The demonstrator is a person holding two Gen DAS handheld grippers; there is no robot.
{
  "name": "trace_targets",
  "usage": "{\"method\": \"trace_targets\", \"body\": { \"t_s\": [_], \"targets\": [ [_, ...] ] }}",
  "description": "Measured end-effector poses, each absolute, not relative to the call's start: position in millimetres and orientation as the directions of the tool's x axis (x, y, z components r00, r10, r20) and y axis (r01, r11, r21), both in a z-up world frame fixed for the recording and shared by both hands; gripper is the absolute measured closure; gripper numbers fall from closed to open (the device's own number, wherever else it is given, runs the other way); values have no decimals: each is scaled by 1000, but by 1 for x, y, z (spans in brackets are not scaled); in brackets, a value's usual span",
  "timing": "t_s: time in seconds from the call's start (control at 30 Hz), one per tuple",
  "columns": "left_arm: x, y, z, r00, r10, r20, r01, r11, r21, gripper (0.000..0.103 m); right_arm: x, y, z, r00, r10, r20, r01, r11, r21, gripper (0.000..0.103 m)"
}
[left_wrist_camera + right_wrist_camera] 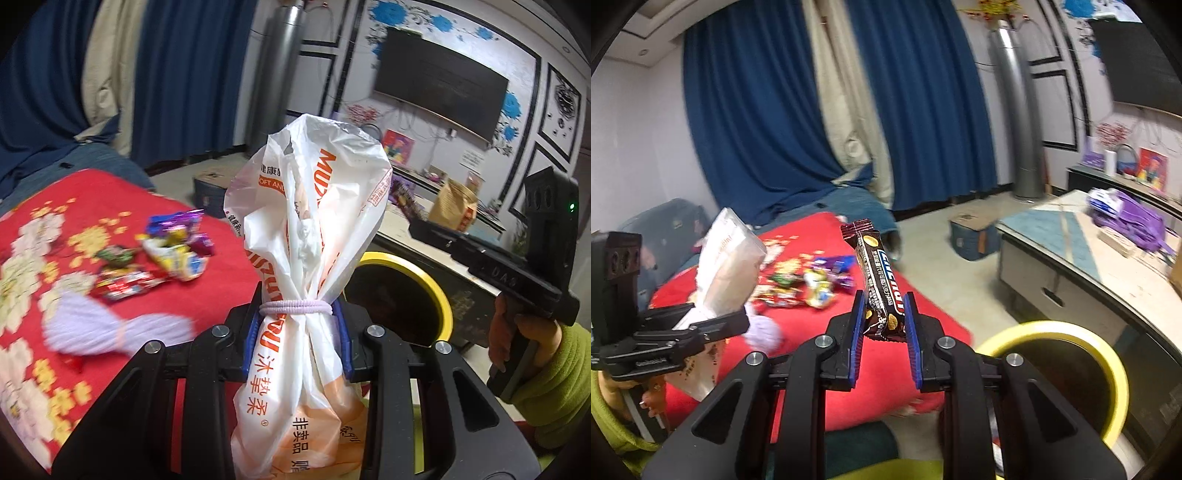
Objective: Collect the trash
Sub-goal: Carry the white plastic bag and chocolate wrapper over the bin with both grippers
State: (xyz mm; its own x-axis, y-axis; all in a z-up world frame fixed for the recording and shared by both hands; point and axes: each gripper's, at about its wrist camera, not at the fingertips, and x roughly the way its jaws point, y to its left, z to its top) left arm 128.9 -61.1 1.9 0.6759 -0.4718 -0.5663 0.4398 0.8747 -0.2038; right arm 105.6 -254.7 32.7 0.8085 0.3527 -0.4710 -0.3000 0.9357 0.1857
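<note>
I have the right gripper (884,325) clamped on the upright snack bar (877,280); the yellow-rimmed bin (1108,354) sits lower right, nearer this hand. My left gripper (299,332) is clamped on the white bag (306,206), bin just right
</note>
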Motion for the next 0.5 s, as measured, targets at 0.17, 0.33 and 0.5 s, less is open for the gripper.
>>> {"method": "trace_targets", "body": {
  "t_s": [0.17, 0.33, 0.5],
  "targets": [
    [148, -101, -5, 625, -526, -577, 499, 838, -223, 77, 107, -287, 16, 816, 264, -515, -195, 963, 184, 83],
    [160, -140, -15, 574, -561, -597, 547, 805, -231, 77, 106, -313, -4, 805, 187, -563, -107, 979, 172, 83],
    [170, -174, -29, 525, -595, -608, 580, 773, -255, 77, 108, -333, -25, 788, 115, -605, -37, 990, 140, 83]
  ]
}}
